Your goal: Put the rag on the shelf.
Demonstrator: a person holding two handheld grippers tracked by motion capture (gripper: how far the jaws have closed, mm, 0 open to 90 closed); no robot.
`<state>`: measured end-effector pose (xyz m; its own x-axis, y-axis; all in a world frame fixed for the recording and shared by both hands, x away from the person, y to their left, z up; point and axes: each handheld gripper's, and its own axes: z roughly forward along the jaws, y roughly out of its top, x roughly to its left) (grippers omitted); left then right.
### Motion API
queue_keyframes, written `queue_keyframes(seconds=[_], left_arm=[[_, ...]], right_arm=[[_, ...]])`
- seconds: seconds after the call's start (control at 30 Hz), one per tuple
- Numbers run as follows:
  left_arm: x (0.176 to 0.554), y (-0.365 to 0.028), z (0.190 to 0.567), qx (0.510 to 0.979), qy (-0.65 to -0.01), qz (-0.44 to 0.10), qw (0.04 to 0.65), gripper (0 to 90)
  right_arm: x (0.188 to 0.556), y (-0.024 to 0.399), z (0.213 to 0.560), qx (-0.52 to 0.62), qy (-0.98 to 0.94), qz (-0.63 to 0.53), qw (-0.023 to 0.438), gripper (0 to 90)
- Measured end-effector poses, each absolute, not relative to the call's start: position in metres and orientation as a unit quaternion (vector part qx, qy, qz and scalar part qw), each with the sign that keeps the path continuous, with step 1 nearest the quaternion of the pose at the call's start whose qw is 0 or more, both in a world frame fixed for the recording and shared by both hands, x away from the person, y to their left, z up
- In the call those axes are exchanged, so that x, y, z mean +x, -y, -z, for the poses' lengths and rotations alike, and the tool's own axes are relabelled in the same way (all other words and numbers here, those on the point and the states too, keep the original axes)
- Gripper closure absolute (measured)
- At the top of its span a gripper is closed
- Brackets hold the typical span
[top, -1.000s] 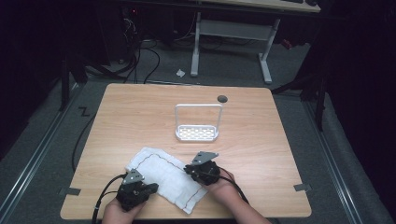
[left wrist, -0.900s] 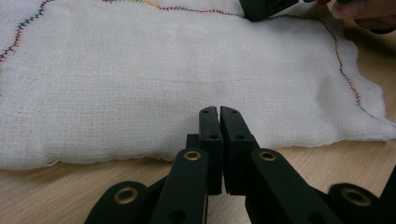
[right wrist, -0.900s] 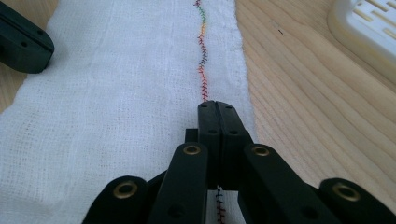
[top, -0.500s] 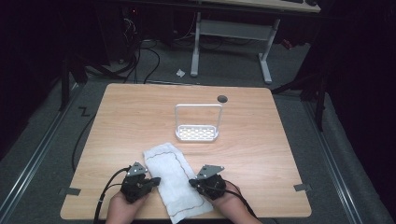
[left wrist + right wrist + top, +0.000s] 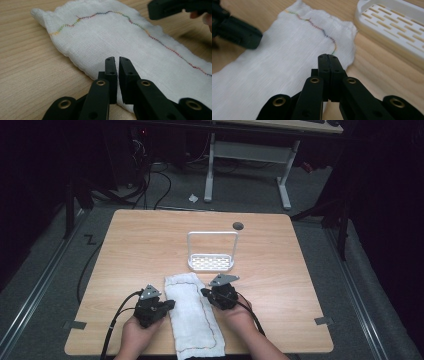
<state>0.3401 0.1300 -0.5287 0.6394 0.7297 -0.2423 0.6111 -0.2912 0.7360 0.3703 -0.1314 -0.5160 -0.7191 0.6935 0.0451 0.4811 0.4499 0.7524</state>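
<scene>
A white cloth (image 5: pixel 192 315) lies flat at the near edge of the tabletop (image 5: pixel 130 250), folded into a long strip whose long axis runs from the near edge toward the far one; its near end is cut off by the picture's edge. The left gripper (image 5: pixel 117 65) rests at the strip's left side, jaws parted by a thin slit, holding nothing. The right gripper (image 5: pixel 329 60) sits at the strip's right side, jaws pressed together, empty. Just beyond the cloth stands a white slotted rack (image 5: pixel 211 252).
</scene>
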Motion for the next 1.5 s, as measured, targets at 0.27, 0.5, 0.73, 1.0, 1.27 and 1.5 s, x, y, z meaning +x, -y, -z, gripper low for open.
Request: queue_keyframes(seconds=[0.27,0.5,0.73,1.0,1.27,1.5], left_arm=[[0.336,-0.123,0.534,0.807,-0.41,-0.073,0.419,85.0],[0.335,-0.097,0.534,0.82,-0.384,-0.05,0.422,85.0],[0.334,-0.065,0.534,0.833,-0.353,-0.036,0.424,84.9],[0.334,-0.065,0.533,0.836,-0.344,-0.036,0.425,82.8],[0.366,-0.082,0.527,0.79,-0.404,-0.073,0.455,58.4],[0.394,-0.078,0.534,0.777,-0.428,-0.072,0.455,47.4]], right_arm=[[0.381,0.123,0.529,0.343,-0.856,-0.364,0.136,90.0],[0.353,0.15,0.528,0.342,-0.857,-0.36,0.137,90.0],[0.338,0.189,0.527,0.361,-0.852,-0.352,0.143,90.0],[0.332,0.198,0.531,0.372,-0.839,-0.369,0.149,90.0],[0.331,0.198,0.532,0.37,-0.838,-0.371,0.153,89.6],[0.332,0.199,0.532,0.37,-0.837,-0.374,0.149,89.4]])
